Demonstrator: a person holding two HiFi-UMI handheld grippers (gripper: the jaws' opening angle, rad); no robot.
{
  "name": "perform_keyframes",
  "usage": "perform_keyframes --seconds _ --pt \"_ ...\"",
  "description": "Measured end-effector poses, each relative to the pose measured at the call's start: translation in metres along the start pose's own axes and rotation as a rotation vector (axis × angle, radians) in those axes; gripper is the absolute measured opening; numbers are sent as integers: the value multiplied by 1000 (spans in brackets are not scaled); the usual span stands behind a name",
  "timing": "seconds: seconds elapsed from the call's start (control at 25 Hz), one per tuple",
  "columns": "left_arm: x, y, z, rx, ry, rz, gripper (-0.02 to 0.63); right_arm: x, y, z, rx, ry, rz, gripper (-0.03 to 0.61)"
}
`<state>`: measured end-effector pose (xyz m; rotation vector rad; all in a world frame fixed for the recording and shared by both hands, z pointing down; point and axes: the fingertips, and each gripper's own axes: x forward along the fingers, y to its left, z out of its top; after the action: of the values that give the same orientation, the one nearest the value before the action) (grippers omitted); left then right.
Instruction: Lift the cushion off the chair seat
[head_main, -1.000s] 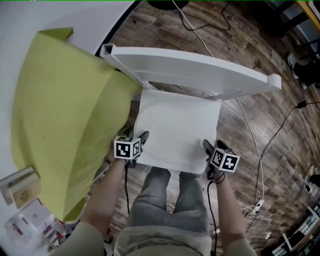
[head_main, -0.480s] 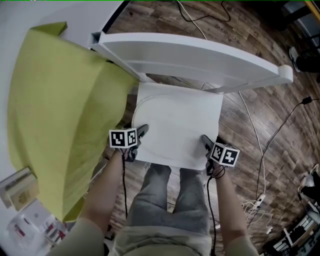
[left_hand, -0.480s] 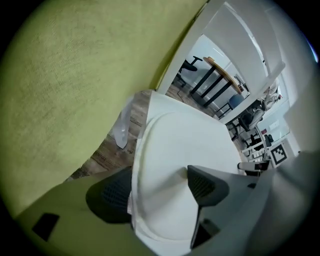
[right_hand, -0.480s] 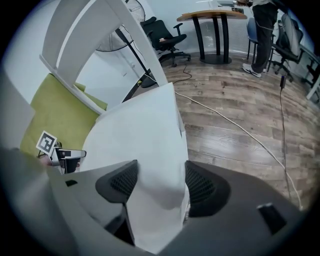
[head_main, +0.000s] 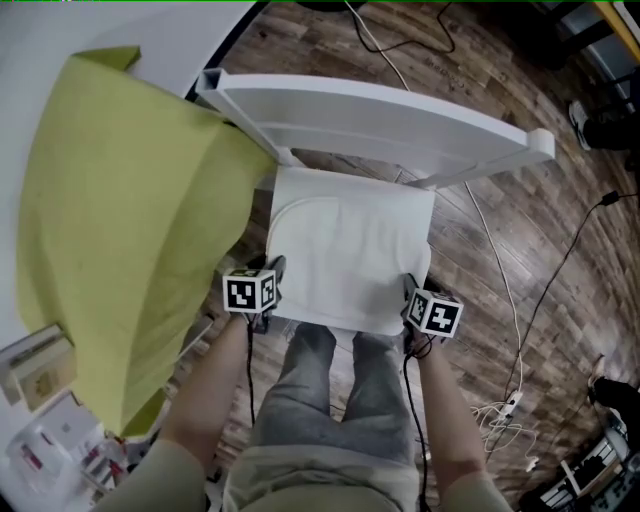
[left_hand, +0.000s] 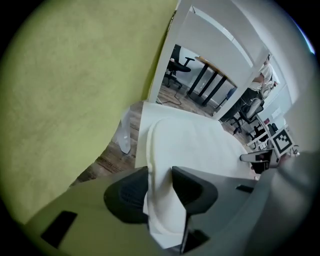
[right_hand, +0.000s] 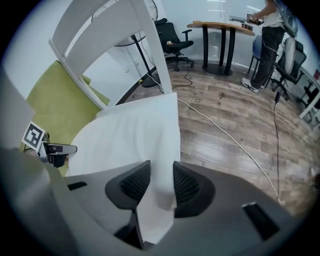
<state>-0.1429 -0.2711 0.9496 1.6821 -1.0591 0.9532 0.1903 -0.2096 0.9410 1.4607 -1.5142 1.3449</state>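
Cushion (head_main: 350, 250): white, padded, with a stitched rounded border; lies flat on the chair seat and covers nearly all of it.
Chair (head_main: 380, 120): white, its broad curved backrest on the far side of the cushion; stands on the floor directly in front of the person.
Left gripper (left_hand: 160, 176): at the cushion's near left corner, pointing steeply down; its jaws have just been closing and now stand narrow, with the cushion's thick edge pinched between the two dark ribbed pads.
Right gripper (right_hand: 161, 176): at the near right corner, also pointing steeply down; its jaws have just been closing too and now stand narrow, pads pressed on a fold of the white cover.
Marker cubes: one on each gripper, left (head_main: 250, 292) and right (head_main: 436, 314), just off the cushion's front edge.
Person's legs (head_main: 330, 390): in grey trousers, between the two arms, close against the front of the seat.
Yellow-green cover (head_main: 120, 220): a large draped cloth to the left of the chair, touching the backrest's left end.
Floor (head_main: 540, 260): dark wood planks.
Cable (head_main: 497, 265): thin, pale, trailing over the floor to the right of the chair.
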Motion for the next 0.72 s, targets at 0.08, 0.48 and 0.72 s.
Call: perform_keyframes --seconds 0.08,0.48,0.72 --pt "-9 -10 5 -6 -19 -13 148 -11 0 2 -7 -11 -7 135" --pt "-82 -42 39 6 -132 -104 130 -100 18 42 -77 -139 37 118" --pt "-142 -59 55 28 -188 -113 120 -164 48 70 -162 -212 57 110"
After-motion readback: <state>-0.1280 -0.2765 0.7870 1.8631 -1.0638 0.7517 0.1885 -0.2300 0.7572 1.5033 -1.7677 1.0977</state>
